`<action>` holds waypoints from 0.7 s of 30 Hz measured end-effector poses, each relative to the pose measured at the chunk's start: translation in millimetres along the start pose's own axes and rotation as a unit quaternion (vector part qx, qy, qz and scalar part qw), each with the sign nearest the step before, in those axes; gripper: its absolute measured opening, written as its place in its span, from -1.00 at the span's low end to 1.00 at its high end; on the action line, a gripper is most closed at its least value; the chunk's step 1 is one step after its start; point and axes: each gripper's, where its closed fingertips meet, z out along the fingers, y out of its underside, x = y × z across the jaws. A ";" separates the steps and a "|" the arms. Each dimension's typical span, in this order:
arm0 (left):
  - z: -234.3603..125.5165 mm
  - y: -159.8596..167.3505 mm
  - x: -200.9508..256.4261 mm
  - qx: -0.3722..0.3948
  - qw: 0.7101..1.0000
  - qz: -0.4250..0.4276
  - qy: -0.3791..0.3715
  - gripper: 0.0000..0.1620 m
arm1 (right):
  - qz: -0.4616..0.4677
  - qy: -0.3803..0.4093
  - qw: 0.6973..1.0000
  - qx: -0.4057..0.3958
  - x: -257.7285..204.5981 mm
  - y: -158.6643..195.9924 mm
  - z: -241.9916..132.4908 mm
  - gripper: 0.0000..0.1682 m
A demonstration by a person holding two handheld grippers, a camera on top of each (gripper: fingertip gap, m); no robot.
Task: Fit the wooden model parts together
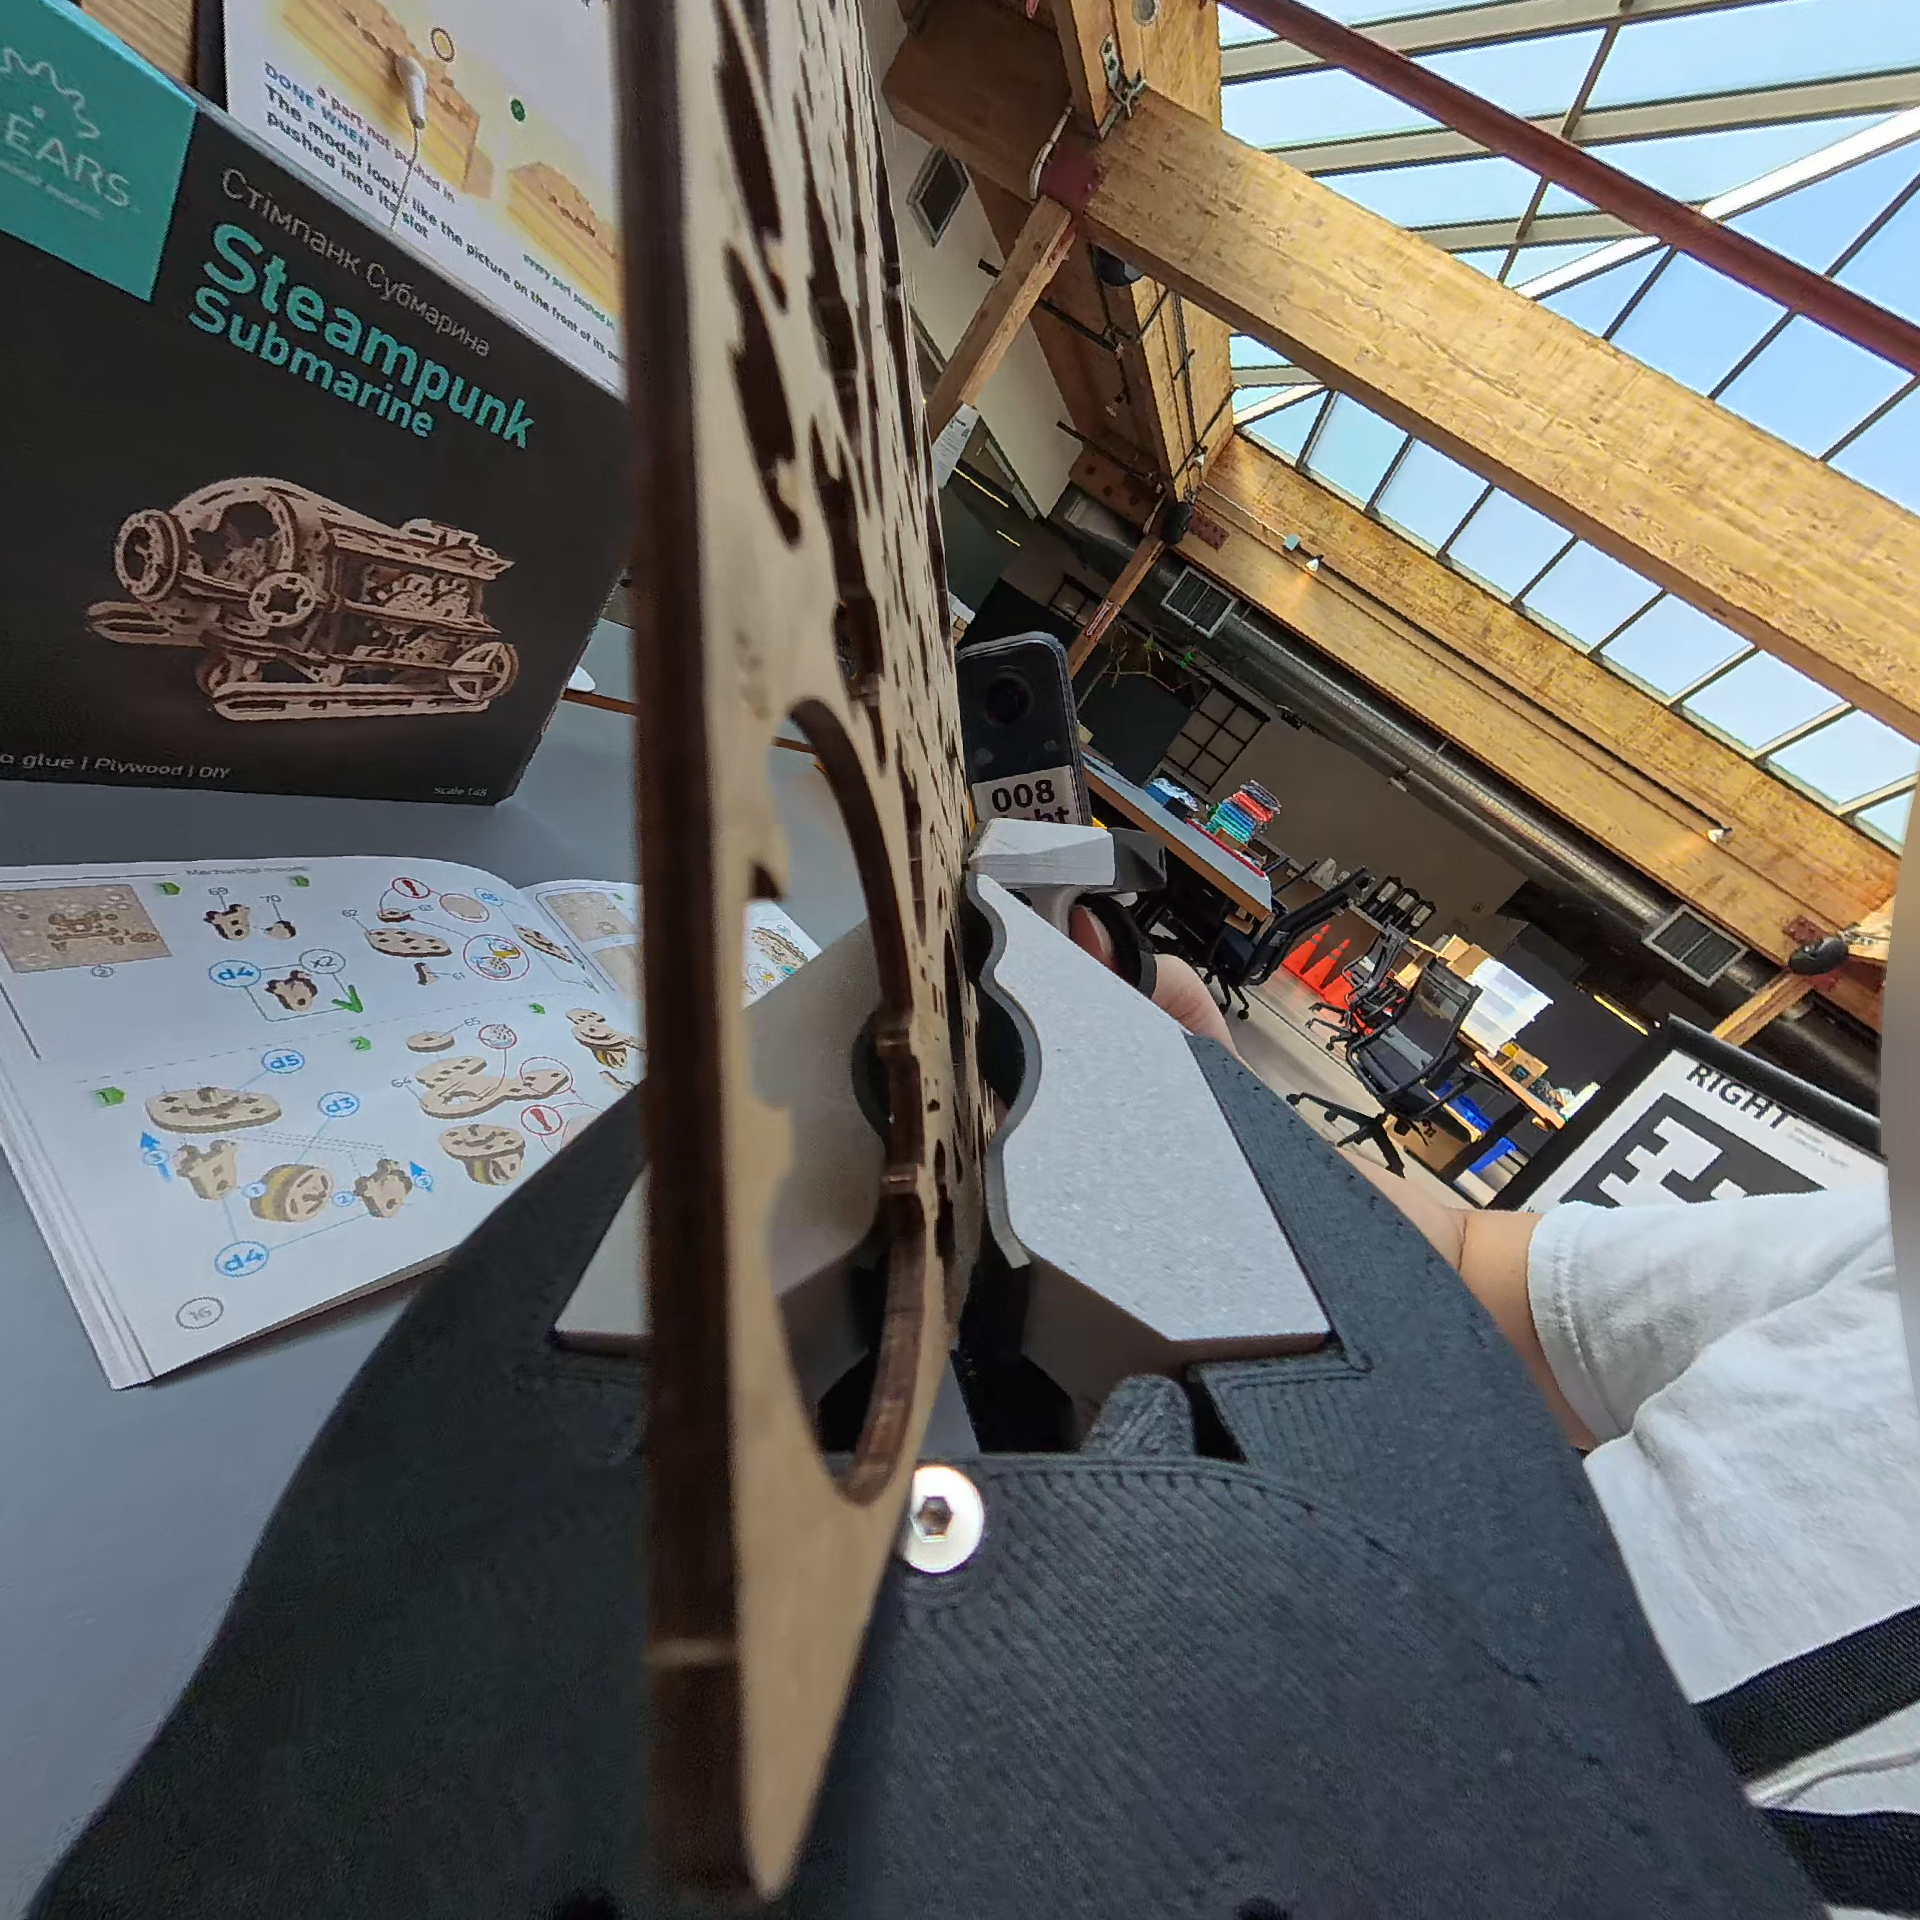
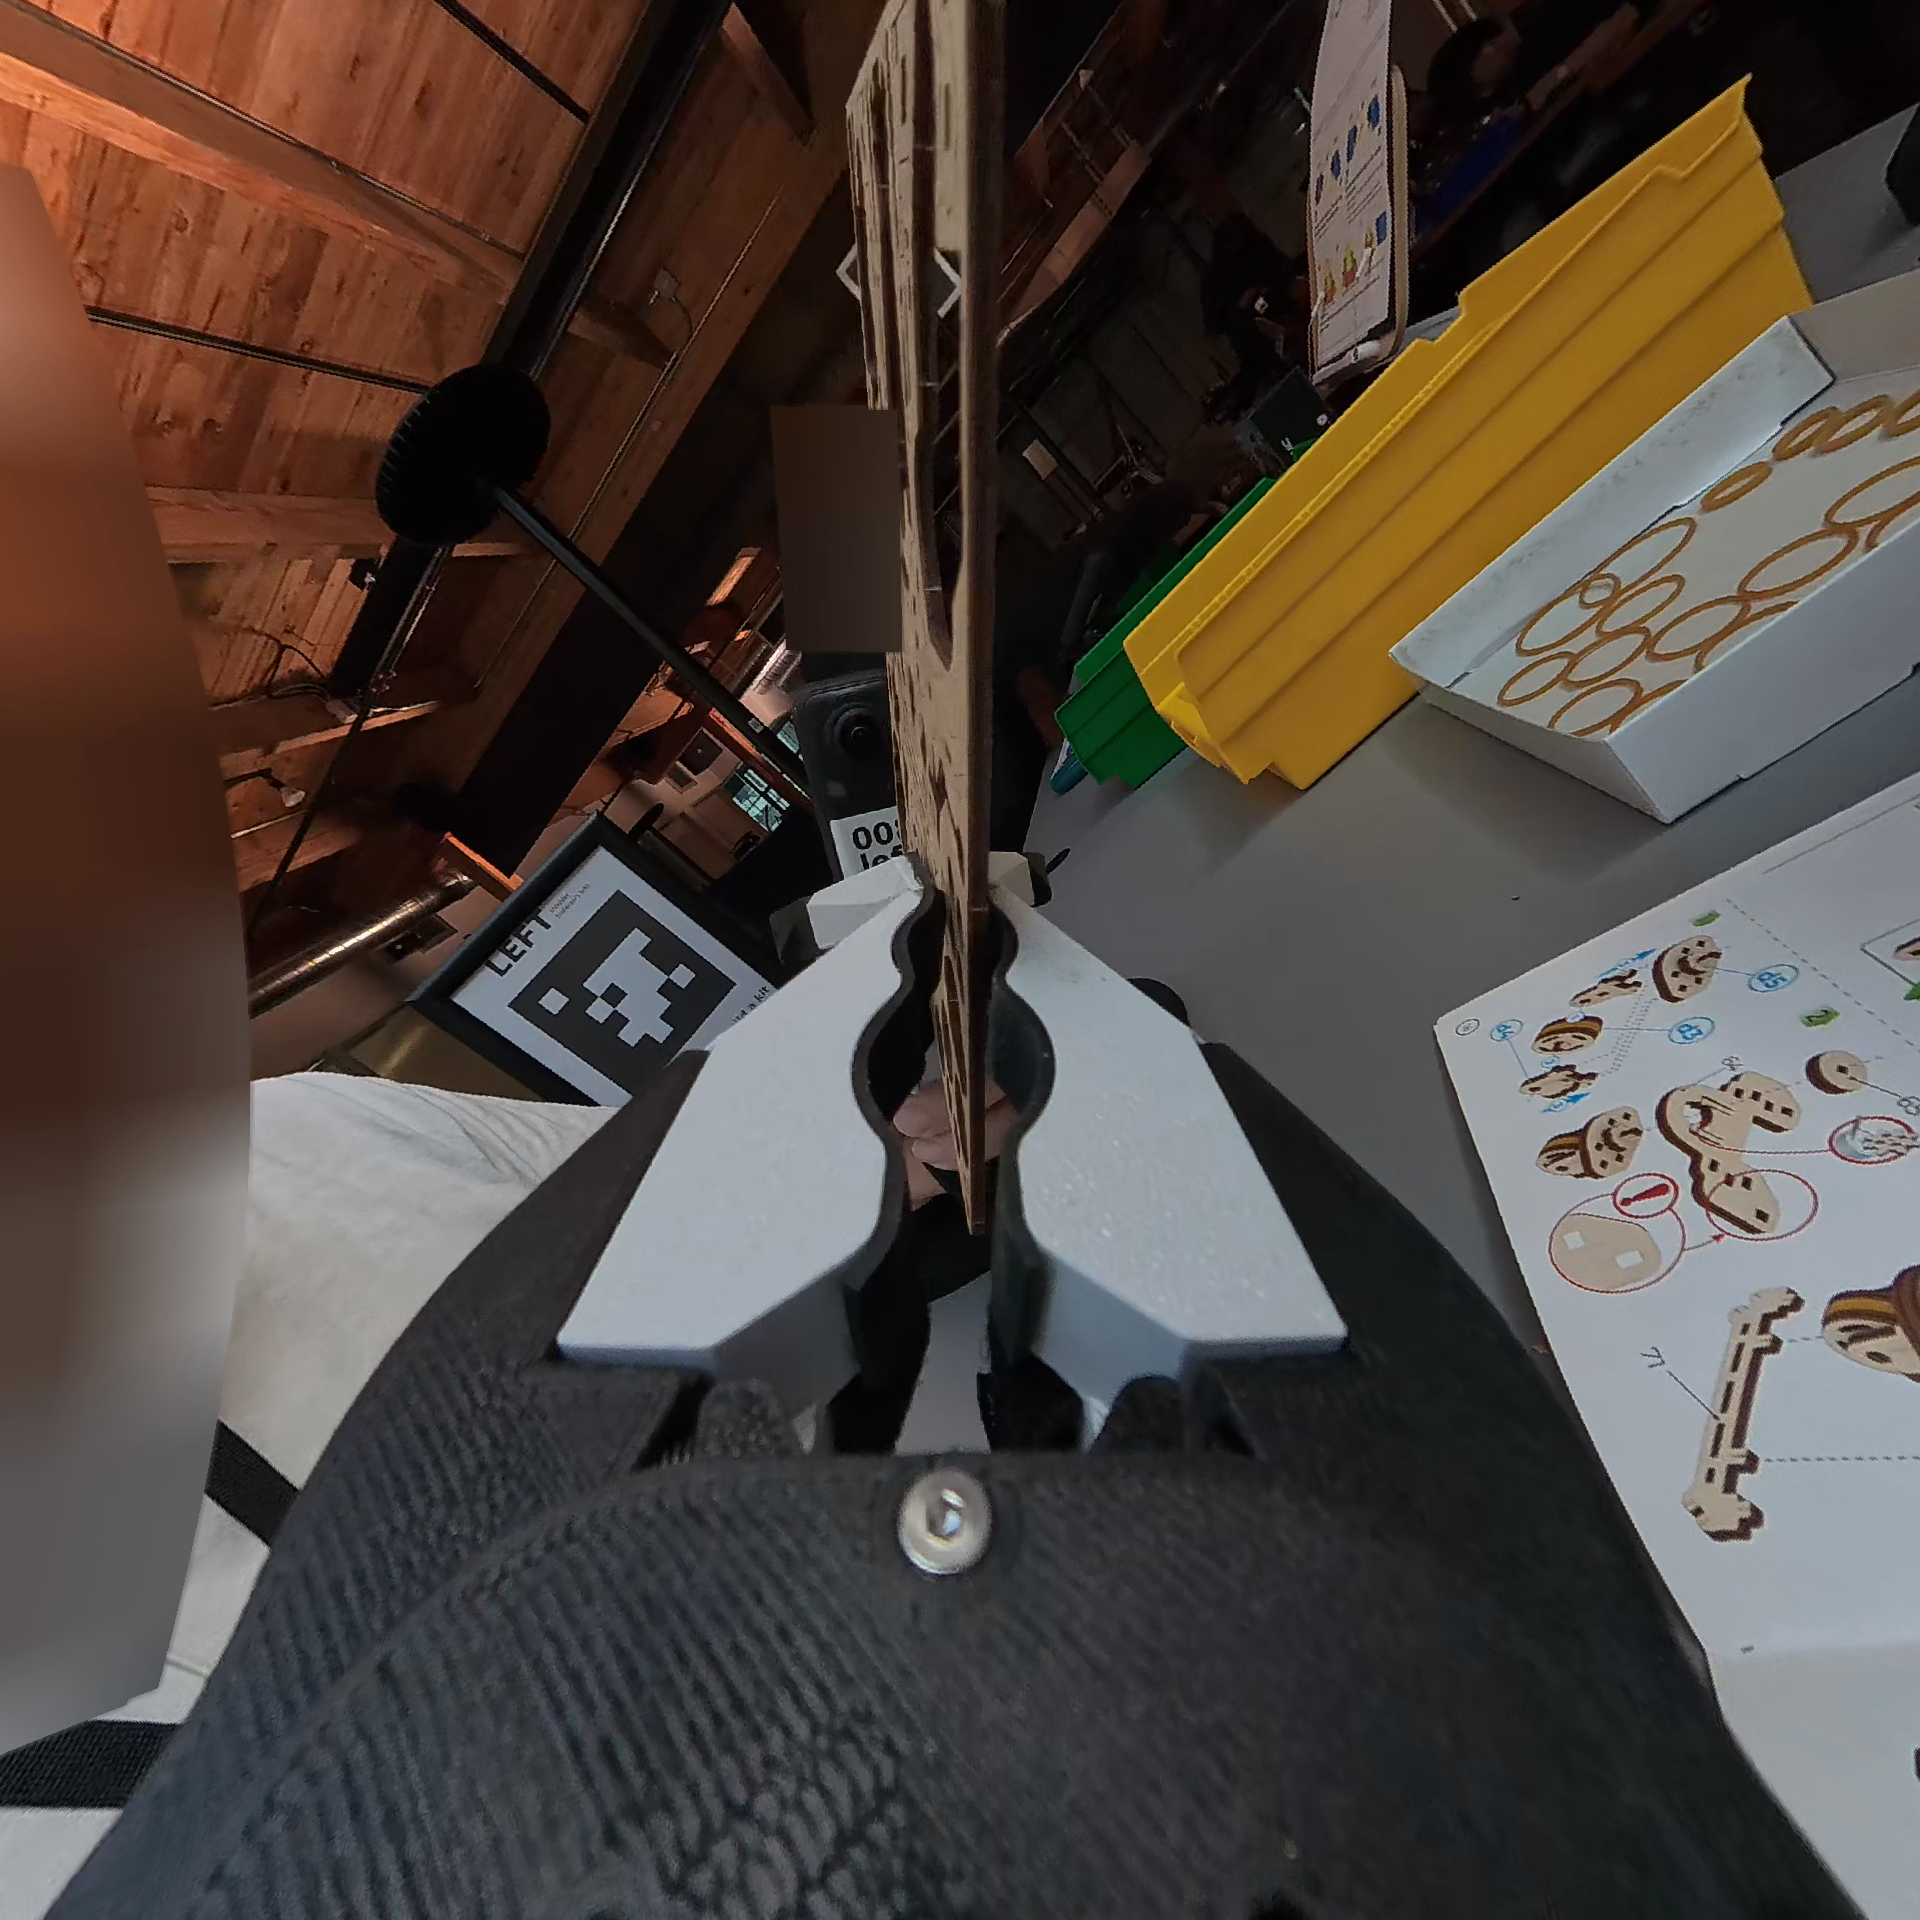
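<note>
A laser-cut plywood sheet (image 1: 790,727) with many cut-outs is held up in the air, edge-on to both cameras. My left gripper (image 1: 925,956) is shut on its lower part, grey fingers (image 1: 1122,1091) pressed on both faces. My right gripper (image 2: 961,914) is shut on the same sheet (image 2: 935,520) from the opposite side, fingers (image 2: 1122,1122) clamped on its edge. The right gripper also shows behind the sheet in the left wrist view (image 1: 1039,852). The left gripper's camera body (image 2: 857,738) shows behind the sheet in the right wrist view.
The dark kit box (image 1: 260,468) stands at the back left, with an open instruction booklet (image 1: 291,1070) on the grey table (image 2: 1299,883). A yellow bin (image 2: 1455,468), a green bin (image 2: 1122,717) and a white tray of wooden rings (image 2: 1683,582) sit at the right. A white sleeve (image 1: 1714,1403) is close. Less than 4 cm separates the two grippers' tips.
</note>
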 end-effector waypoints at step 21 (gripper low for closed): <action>3.1 0.5 7.8 -0.002 0.999 0.044 0.003 -1.00 | -0.057 0.005 0.998 -0.021 -6.8 2.2 -4.6 -0.93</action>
